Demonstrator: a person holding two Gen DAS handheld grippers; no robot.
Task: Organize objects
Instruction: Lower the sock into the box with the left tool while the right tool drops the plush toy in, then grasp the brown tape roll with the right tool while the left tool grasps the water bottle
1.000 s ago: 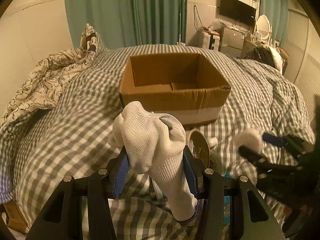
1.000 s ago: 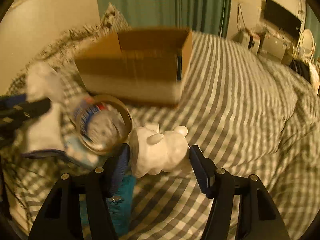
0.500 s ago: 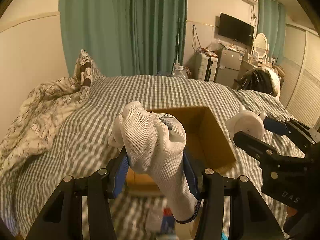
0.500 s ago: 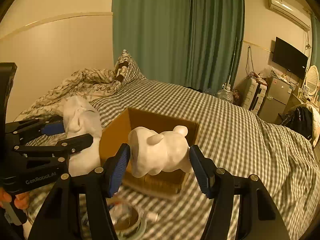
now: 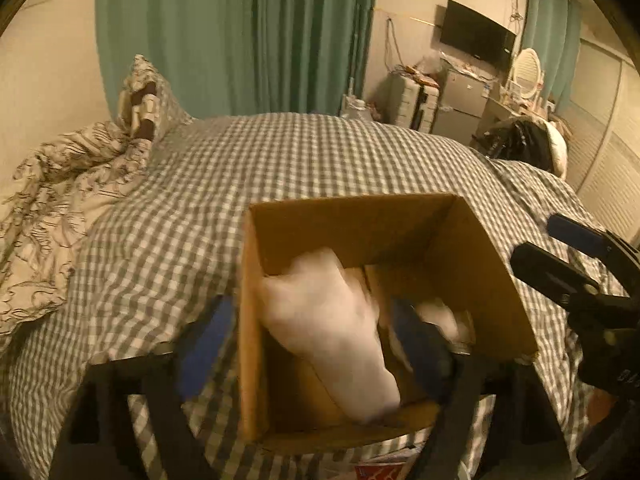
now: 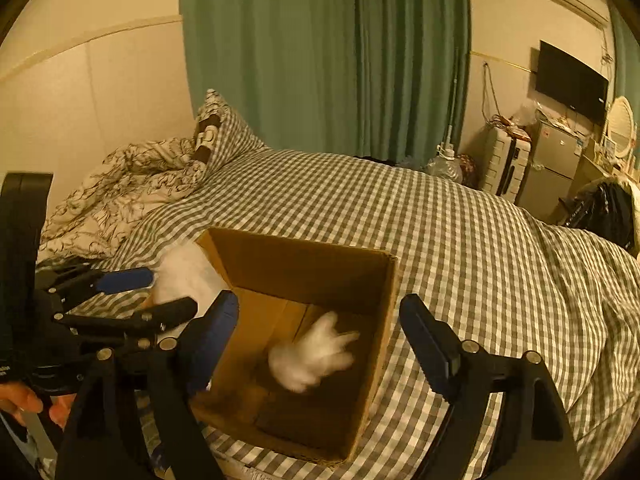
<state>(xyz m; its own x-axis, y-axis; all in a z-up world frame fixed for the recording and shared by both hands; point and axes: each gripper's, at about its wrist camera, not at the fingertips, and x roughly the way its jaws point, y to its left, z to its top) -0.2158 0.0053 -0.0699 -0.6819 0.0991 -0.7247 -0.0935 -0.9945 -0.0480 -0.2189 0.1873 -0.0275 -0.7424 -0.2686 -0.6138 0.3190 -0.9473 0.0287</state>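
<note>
Hovering over the open cardboard box (image 5: 472, 272) on the checked bedspread (image 5: 280, 168), the left gripper (image 5: 308, 344) has just been spreading its fingers (image 5: 204, 344), and they now stand released to either side of the white sock (image 5: 332, 328). Blurred, the sock lies inside the box against its left wall, touching neither blue pad. A second pale, blurred thing shows low by the right finger, too smeared to name from here. At the right edge the right gripper's dark fingers reach in above the box's right wall

From the right wrist, the right gripper (image 6: 320, 340) has likewise just been opening; its fingers (image 6: 428, 344) are wide apart and nothing sits between the pads. Beneath them the white plush toy (image 6: 312, 356), blurred, is inside the box near its floor. At left, the left gripper's fingers hang by the box's left wall with the sock's white bulk beside them, and a hand (image 6: 24, 400) shows at the lower left edge
</note>
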